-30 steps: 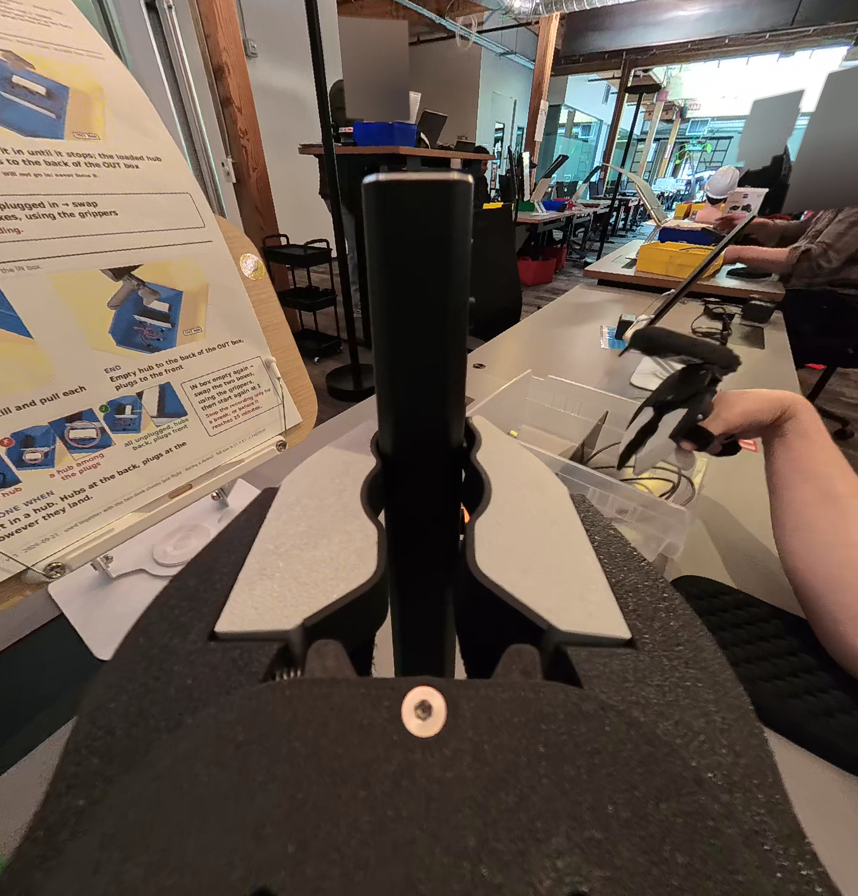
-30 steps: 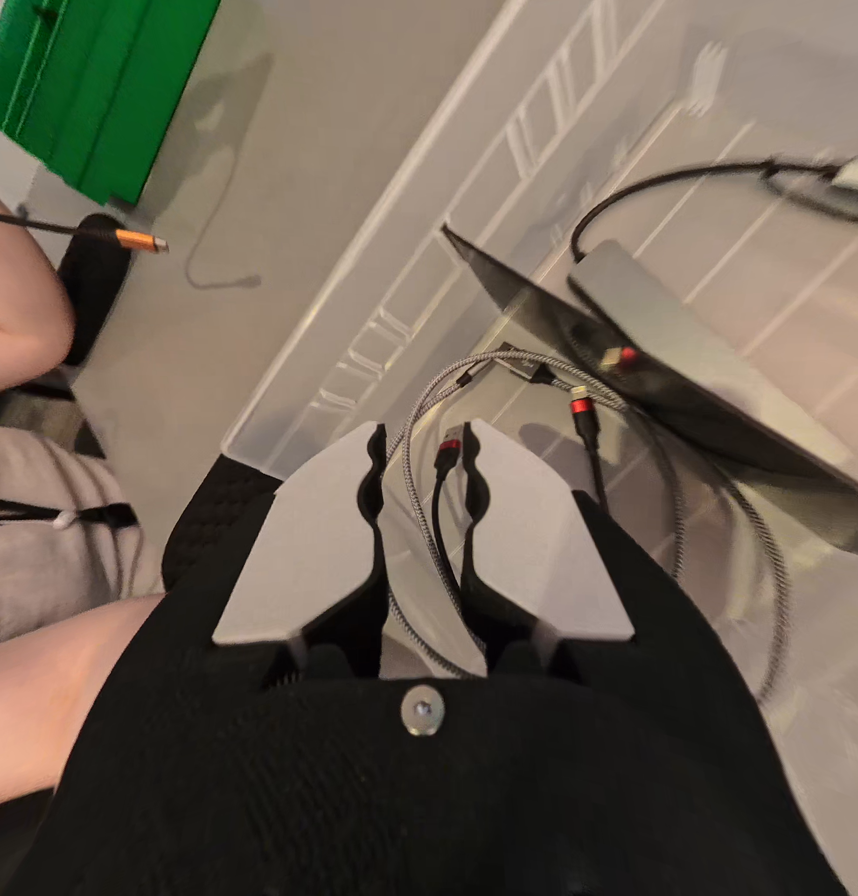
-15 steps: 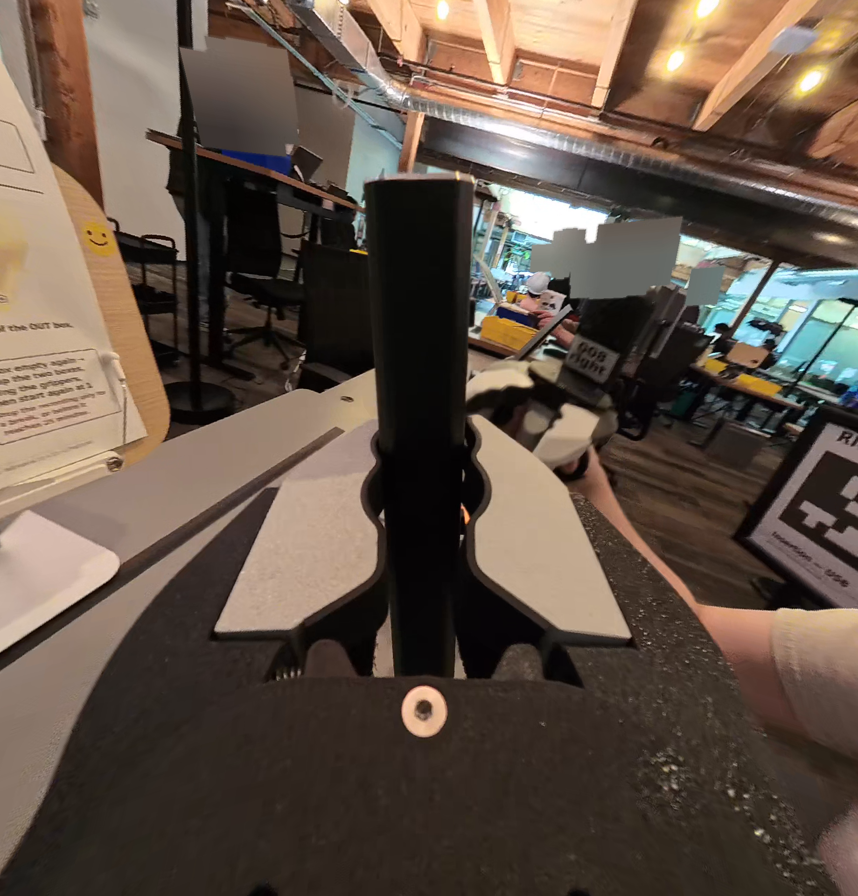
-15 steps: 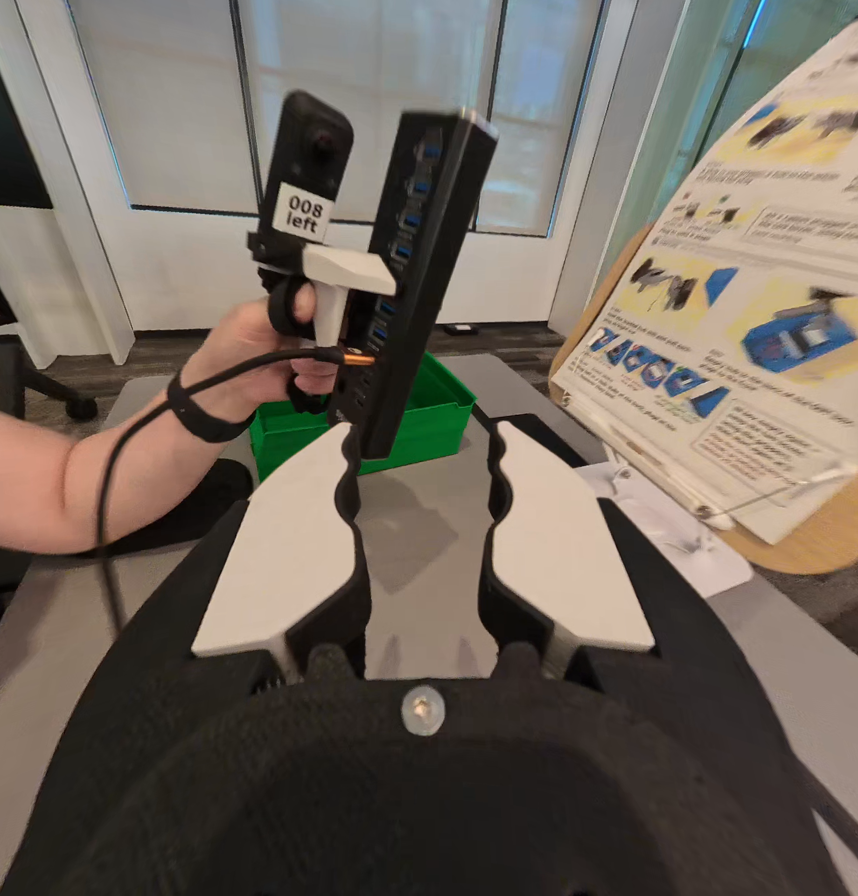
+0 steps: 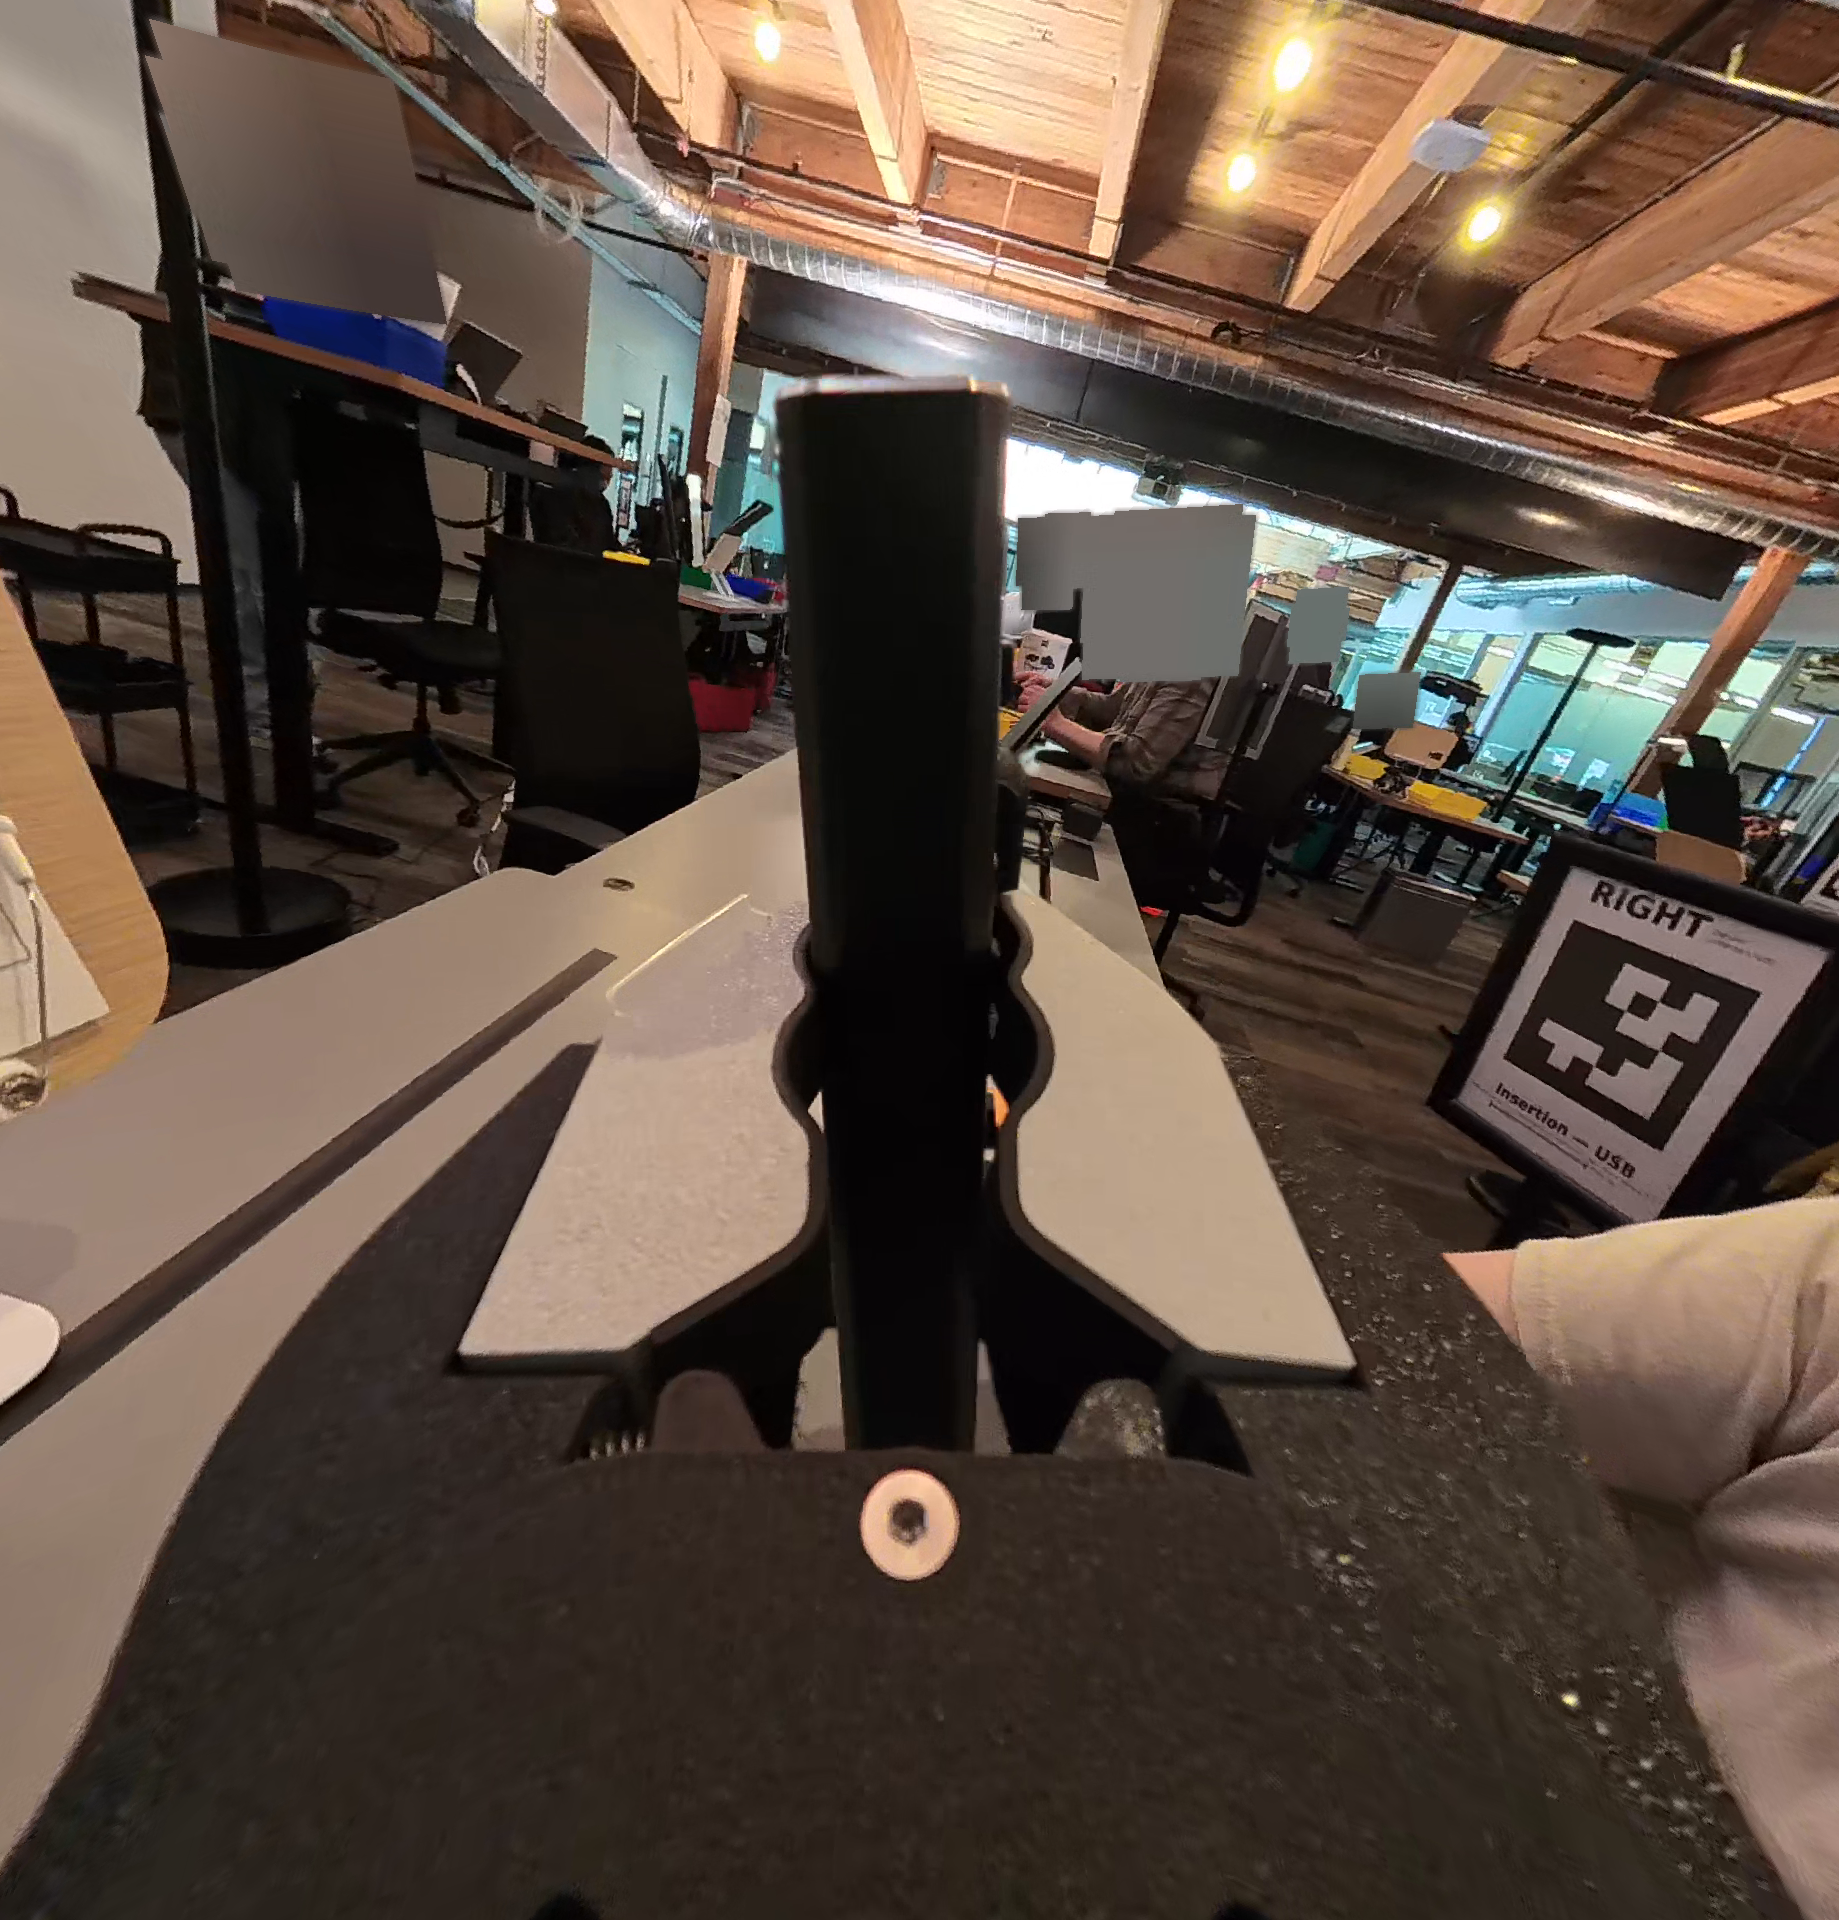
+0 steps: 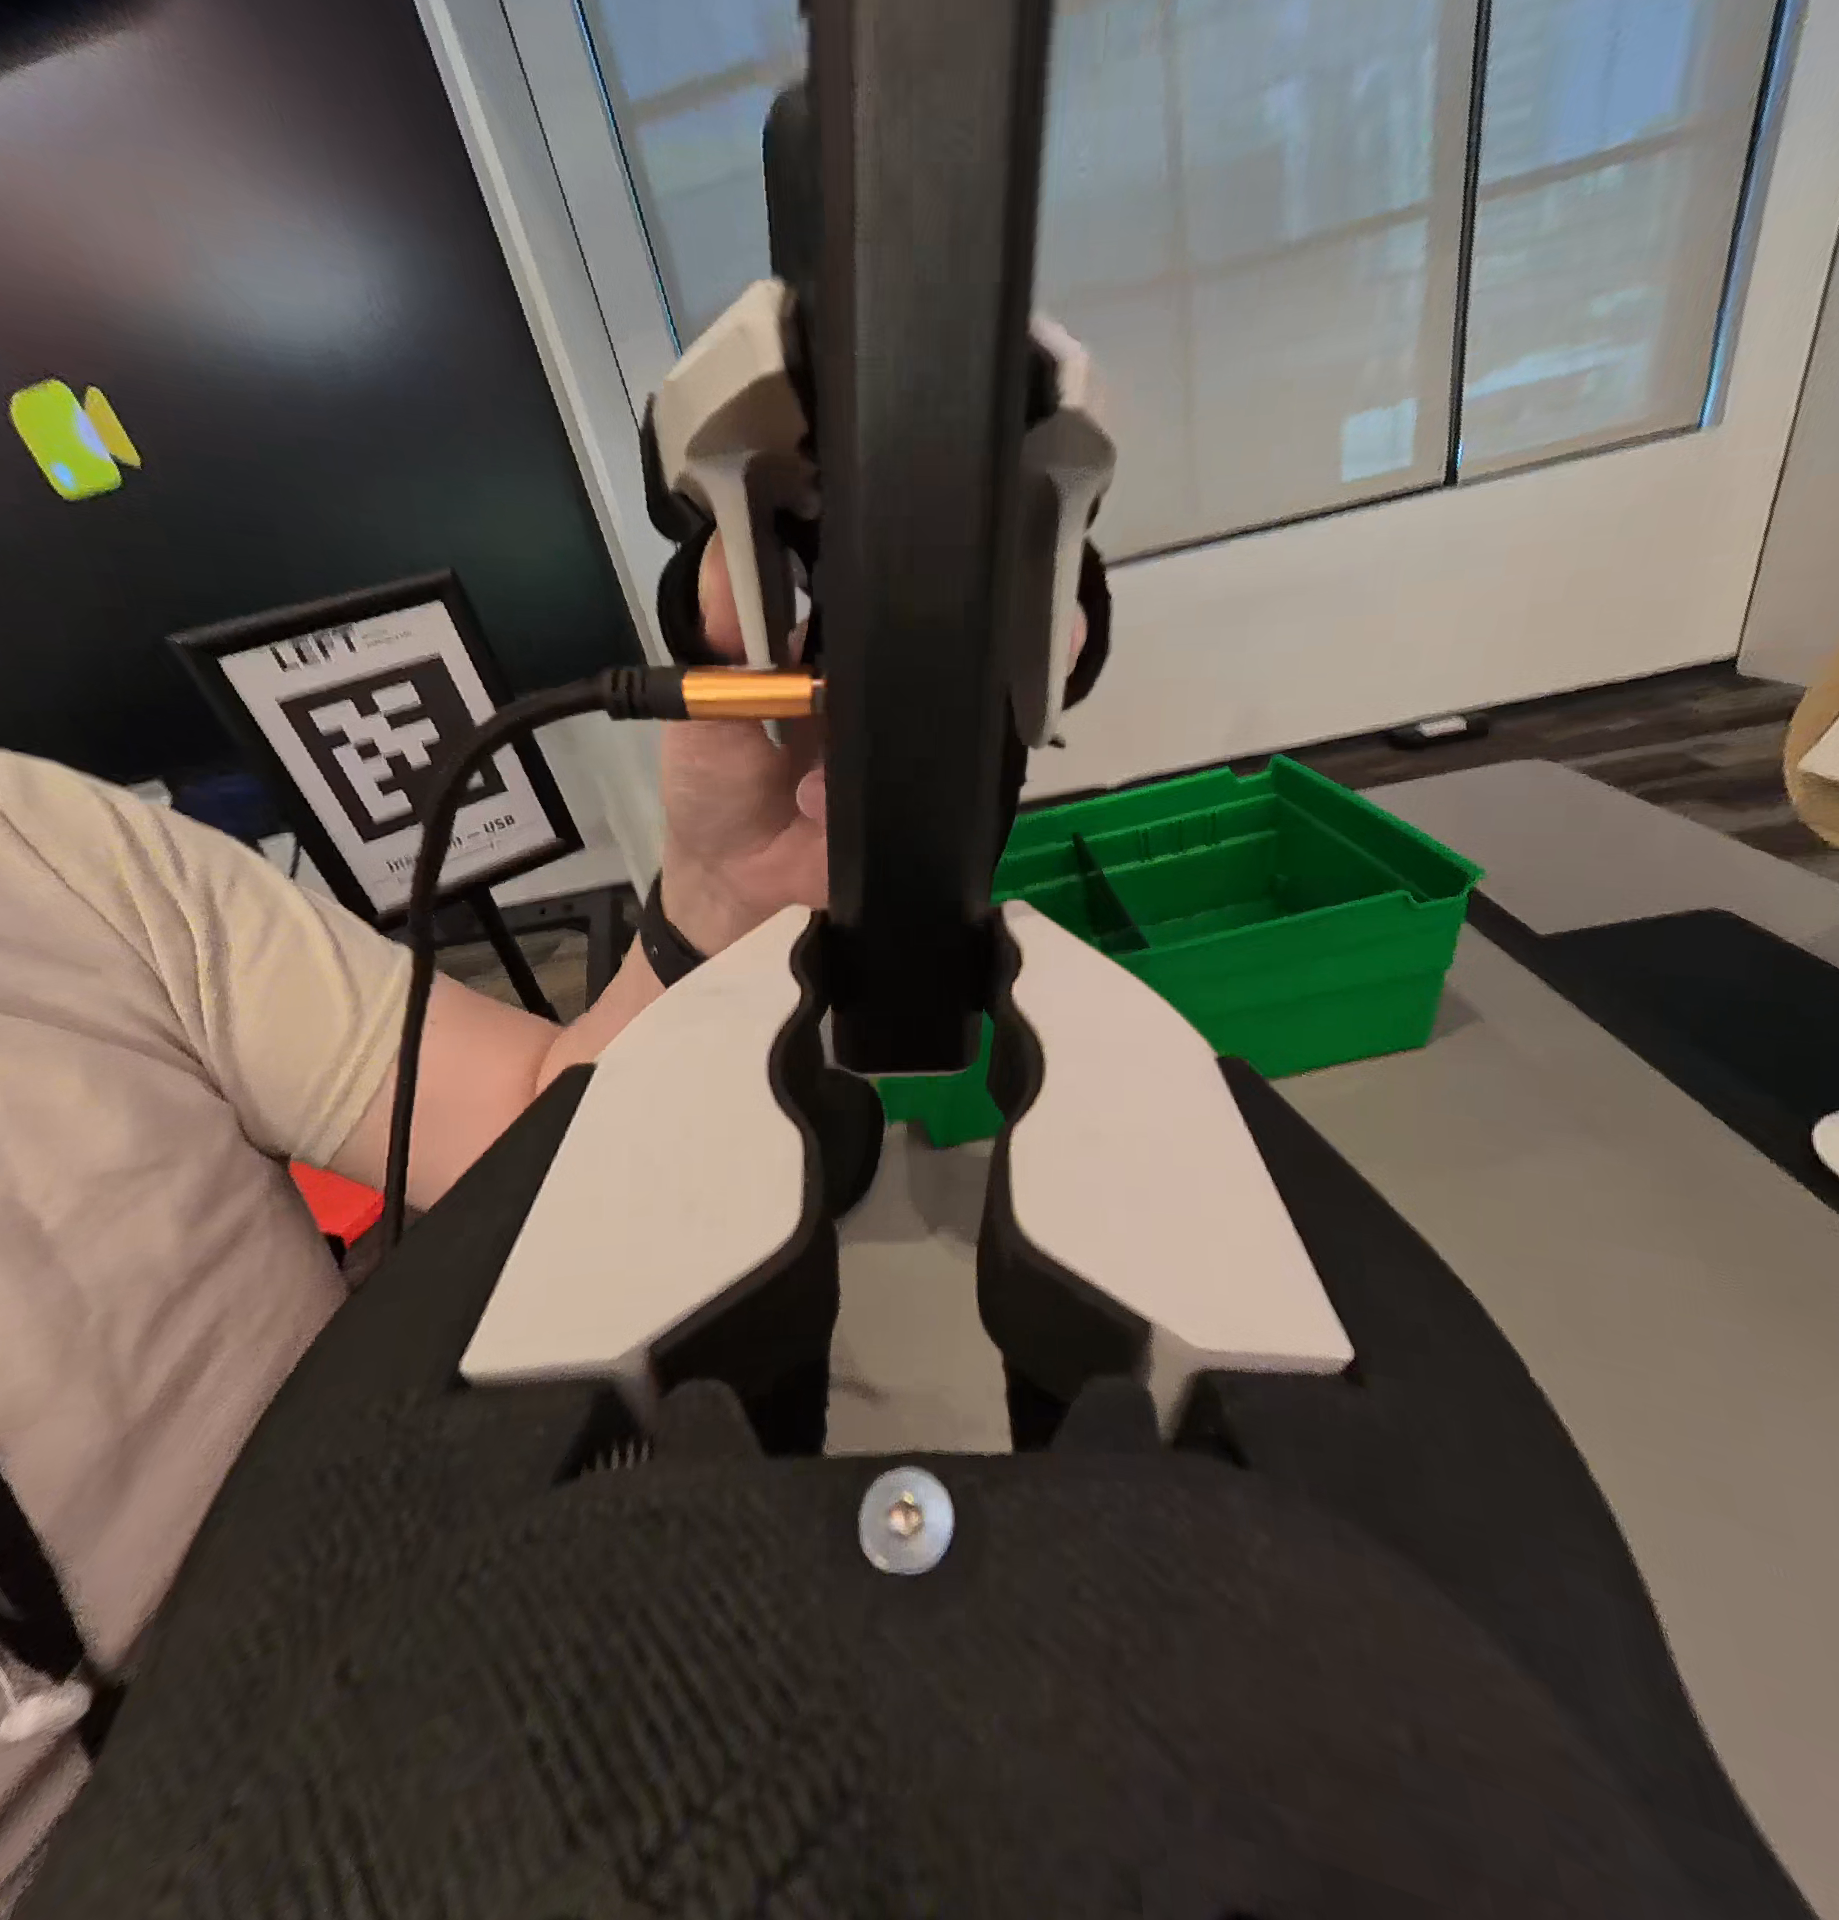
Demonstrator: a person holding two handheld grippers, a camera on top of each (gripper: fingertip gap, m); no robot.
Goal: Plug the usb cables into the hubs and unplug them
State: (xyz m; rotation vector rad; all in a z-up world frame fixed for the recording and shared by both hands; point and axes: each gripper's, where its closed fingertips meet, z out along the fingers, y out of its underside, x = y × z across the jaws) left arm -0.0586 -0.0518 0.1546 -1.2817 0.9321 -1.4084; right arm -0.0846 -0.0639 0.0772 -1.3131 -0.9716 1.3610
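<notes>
A long black USB hub (image 5: pixel 894 675) stands upright in my left gripper (image 5: pixel 904 935), which is shut on its lower part. In the right wrist view the same hub (image 6: pixel 920 520) runs up the middle, with the left gripper's white fingers (image 6: pixel 733 447) clamped on its sides farther up. My right gripper (image 6: pixel 904 935) is closed on the hub's near end, its jaws touching both sides. A black cable with an orange plug (image 6: pixel 749 694) is plugged into the hub's left side. A sliver of that orange plug (image 5: pixel 993 1107) shows beside the hub in the left wrist view.
A green bin (image 6: pixel 1258 935) stands on the grey table (image 6: pixel 1517 1195) behind the hub. A black mat (image 6: pixel 1725 997) lies to the right. Framed marker signs stand off the table's sides (image 6: pixel 375 748) (image 5: pixel 1642 1049). A wooden instruction board (image 5: pixel 53 935) stands at the left. One gripper's finger ends stand about 8 centimetres off the other's.
My right gripper left the clear box of cables, swung up toward the hub and closed on its free end. The left gripper tilted the hub upward and kept holding it.
</notes>
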